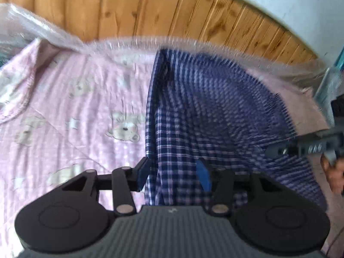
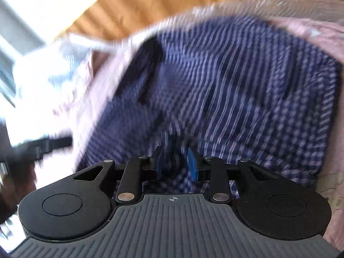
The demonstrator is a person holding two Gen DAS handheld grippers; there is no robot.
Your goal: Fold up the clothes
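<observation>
Garment: one navy checked cloth (image 1: 215, 111) with thin pale pink-white lines, lying rumpled on a pink bear-print quilt (image 1: 75, 107), its far part spread toward the wooden wall and its near part gathered into vertical folds. Its left edge runs as a straight folded seam from far to near, with pink quilt showing bare beside it. In the right wrist view the same cloth (image 2: 236, 81) is motion-blurred, bunching to a narrow ridge at the near end; finer details cannot be told.
</observation>
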